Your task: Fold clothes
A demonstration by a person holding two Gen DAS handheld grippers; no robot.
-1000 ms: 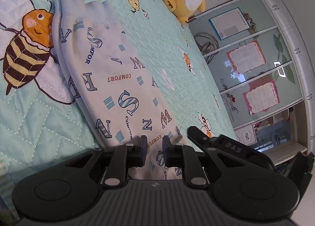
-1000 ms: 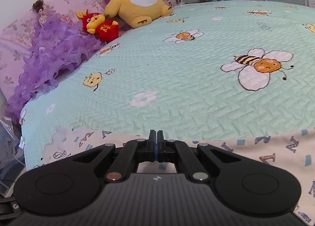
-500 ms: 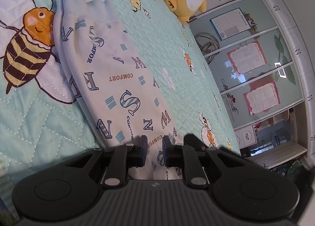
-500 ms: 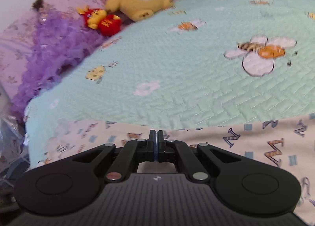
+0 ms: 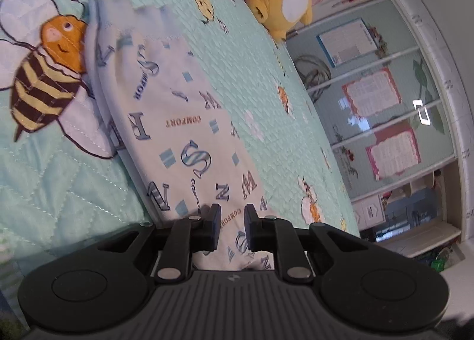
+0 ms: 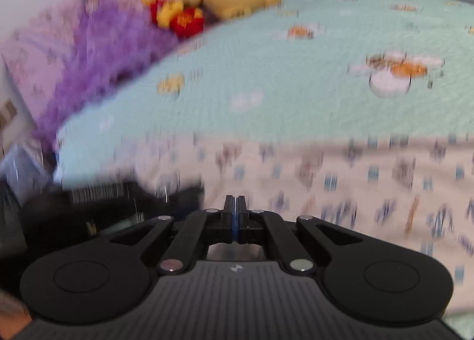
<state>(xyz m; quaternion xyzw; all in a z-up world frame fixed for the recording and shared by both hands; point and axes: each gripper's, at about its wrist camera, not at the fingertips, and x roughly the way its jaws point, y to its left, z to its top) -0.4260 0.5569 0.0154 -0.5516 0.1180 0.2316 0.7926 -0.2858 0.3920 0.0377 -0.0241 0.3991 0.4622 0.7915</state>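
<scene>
Clearly the printed pants [image 5: 183, 120] lie stretched out on the quilted mint bedspread [image 5: 59, 191], folded lengthwise into one narrow strip, the gathered waistband at 11 o'clock beside an appliqué bee [image 5: 44, 82]. The left claw [image 5: 232, 231] stands apart, its pads astride the near hem without pinching it. The right claw [image 6: 235, 218] is pressed together; whether a fold of cloth sits between the pads, the blurred right wrist view does not settle. Judging by this, a crosswise fold is the step in hand: it calls for both hem corners gripped and carried toward the waistband. Thin, soft cotton, letter-printed, likely to sag.
</scene>
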